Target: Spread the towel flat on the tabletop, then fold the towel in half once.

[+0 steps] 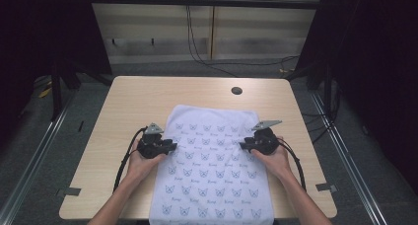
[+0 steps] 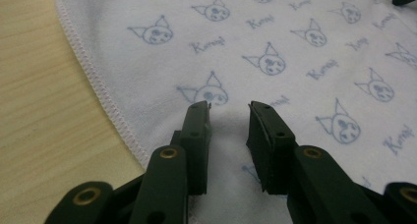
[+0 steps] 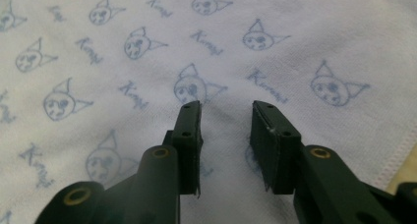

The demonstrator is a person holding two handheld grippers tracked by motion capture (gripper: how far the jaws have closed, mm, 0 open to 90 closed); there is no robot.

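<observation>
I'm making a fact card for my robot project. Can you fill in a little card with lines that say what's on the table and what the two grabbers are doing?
Surface: light wooden table
Main thing: white towel printed with blue cat faces, spread flat, near end hanging over the table's front edge
Left gripper: over the towel's left side, jaws open, nothing between them
Right gripper: over the towel's right side, jaws open, nothing between them
Stitched hem: seen in the left gripper view
Table hole: beyond the towel

High view overlooks the table [image 1: 128, 101]; gripper views close above the cloth [image 1: 207, 156].
</observation>
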